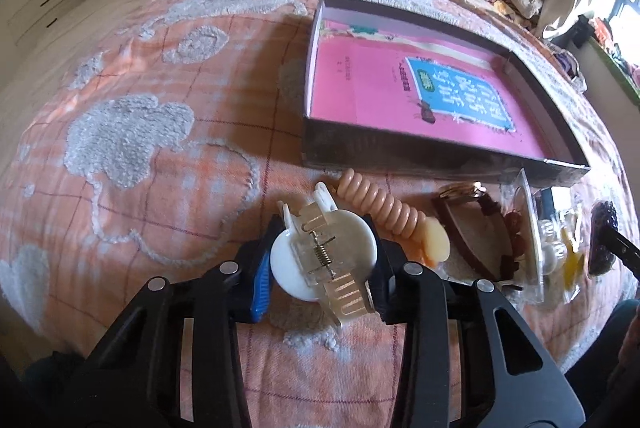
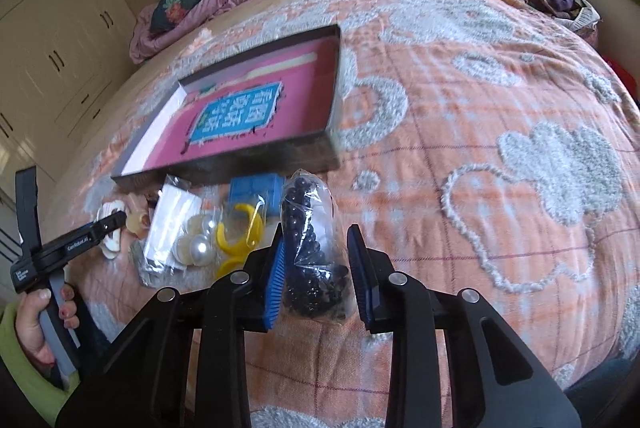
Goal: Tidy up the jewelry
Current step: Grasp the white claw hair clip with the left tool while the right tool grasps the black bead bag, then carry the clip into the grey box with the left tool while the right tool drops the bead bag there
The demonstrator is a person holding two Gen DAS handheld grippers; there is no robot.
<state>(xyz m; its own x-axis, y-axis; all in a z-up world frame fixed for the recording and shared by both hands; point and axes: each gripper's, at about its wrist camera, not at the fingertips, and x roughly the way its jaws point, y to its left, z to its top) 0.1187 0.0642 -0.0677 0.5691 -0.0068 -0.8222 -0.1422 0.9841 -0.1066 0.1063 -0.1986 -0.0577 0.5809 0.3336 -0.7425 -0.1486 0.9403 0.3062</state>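
Note:
A white round hair claw clip (image 1: 320, 260) with a clear spring hinge lies on the bedspread. My left gripper (image 1: 325, 248) is shut on it, one pad on each side of the disc. A clear bag of black beads (image 2: 308, 248) sits between the blue pads of my right gripper (image 2: 316, 260), which is shut on it. The same bag (image 1: 604, 240) shows at the right edge of the left wrist view. A dark shallow box (image 1: 400, 155) lined with a pink book lies just beyond the jewelry; it is seen again as the box (image 2: 280, 155) in the right wrist view.
A peach spiral hair tie (image 1: 380, 203), a brown strap (image 1: 468, 228), a packet with pearl pieces (image 2: 196, 248), yellow hoops (image 2: 240, 240) and a small blue box (image 2: 260, 191) lie in a row along the box's near wall. A hand (image 2: 36, 316) holds the left gripper. Bedding and clothes are piled at the far end.

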